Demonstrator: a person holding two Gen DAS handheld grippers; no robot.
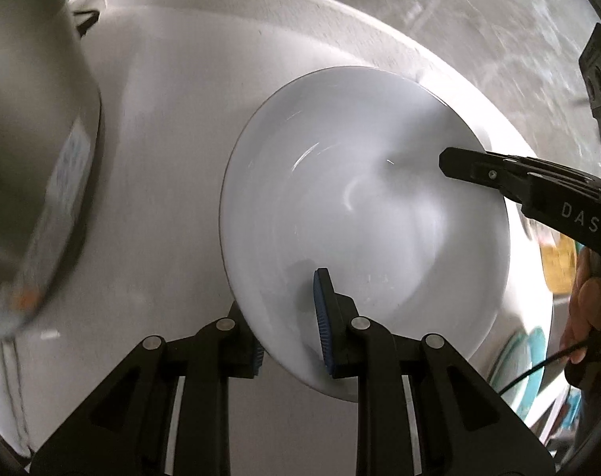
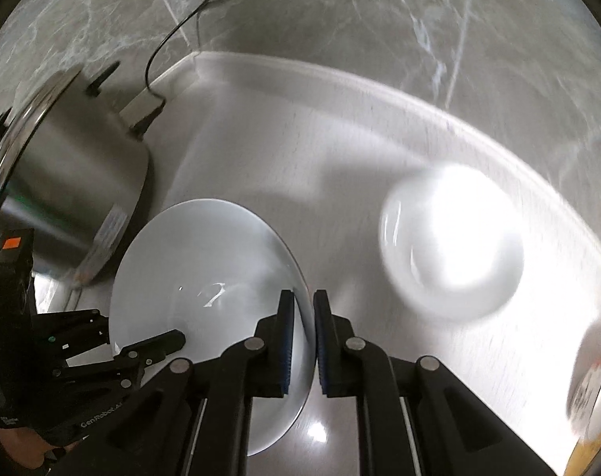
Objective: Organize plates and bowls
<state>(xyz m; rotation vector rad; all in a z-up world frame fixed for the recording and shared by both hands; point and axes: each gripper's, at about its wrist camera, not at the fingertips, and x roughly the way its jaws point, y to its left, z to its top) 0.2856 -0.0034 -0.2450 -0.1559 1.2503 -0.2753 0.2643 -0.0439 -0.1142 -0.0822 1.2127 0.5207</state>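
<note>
Carrying one white plate (image 1: 363, 214) between both claws, clear of the counter. Nearest my left lens, the left gripper (image 1: 290, 329) is clamping the plate's near rim, one blue pad on top and the other underneath, jaws nearly closed on the thin edge. Across the plate, the right gripper (image 2: 303, 341) is pinching the opposite rim the same way, jaws almost together with the edge sandwiched between them. In each view I am seeing the other claw's finger reaching in over the plate's face, so both grips are on one dish.

Just beyond the plate on the left, a steel pot (image 2: 82, 182) with a glass lid is sitting on the white counter (image 2: 300, 150); its cord is trailing up the marble wall (image 2: 340, 8).

Farther right, a white bowl (image 2: 451, 242) is resting on the counter, well apart from the plate, blurred and glaring. At the far right edge something else round is showing, too smeared for me to name.

Judging progress: I am reading this as mid-task, early or middle. The plate is in transit and not yet set down; the bowl is sitting alone, not stacked with anything. No finished stack is visible to me, so placing this plate and dealing with the bowl are both left.
</note>
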